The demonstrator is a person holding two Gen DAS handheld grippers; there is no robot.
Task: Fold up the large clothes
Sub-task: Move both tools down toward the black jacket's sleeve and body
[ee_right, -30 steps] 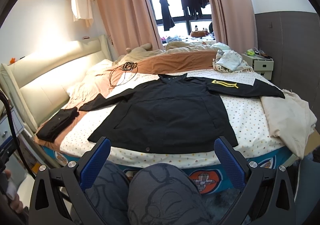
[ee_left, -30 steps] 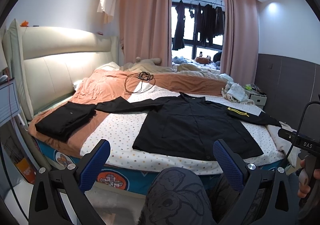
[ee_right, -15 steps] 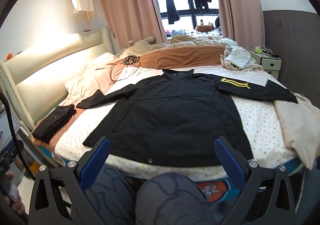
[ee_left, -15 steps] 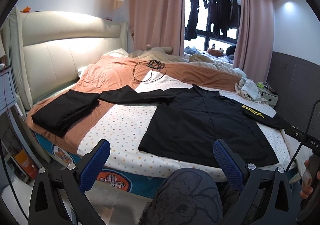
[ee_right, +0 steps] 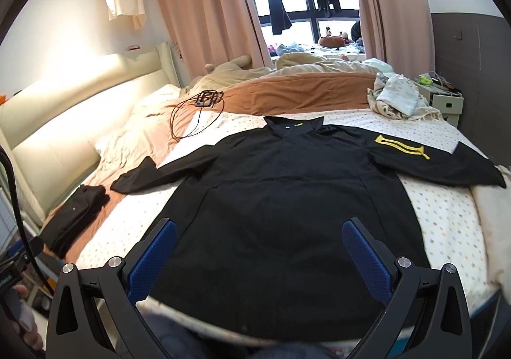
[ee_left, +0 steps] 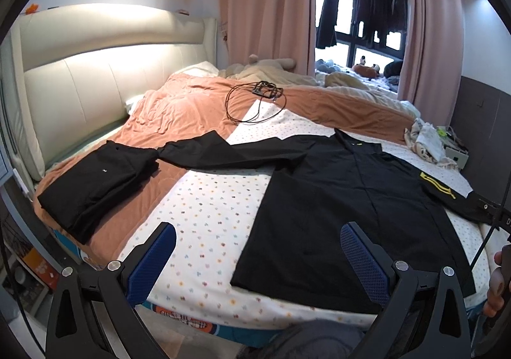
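Note:
A large black jacket [ee_right: 287, 205] lies spread flat on the dotted white sheet [ee_right: 444, 208], sleeves out to both sides, with a yellow mark [ee_right: 400, 146] on its right sleeve. It also shows in the left wrist view [ee_left: 345, 199]. My left gripper [ee_left: 257, 253] is open and empty, above the bed's near edge by the jacket's lower left hem. My right gripper [ee_right: 258, 250] is open and empty, low over the jacket's lower body.
A folded black garment [ee_left: 92, 180] lies on the orange blanket [ee_left: 179, 116] at the left. A black cable coil [ee_left: 255, 100] lies further back. A cream cloth [ee_right: 491, 231] hangs off the bed's right side. Crumpled laundry [ee_right: 396, 97] and a nightstand [ee_right: 447, 103] stand at the back right.
Both grippers have moved forward and closer to the bed; the jacket now fills more of each view. Both stay open and empty.

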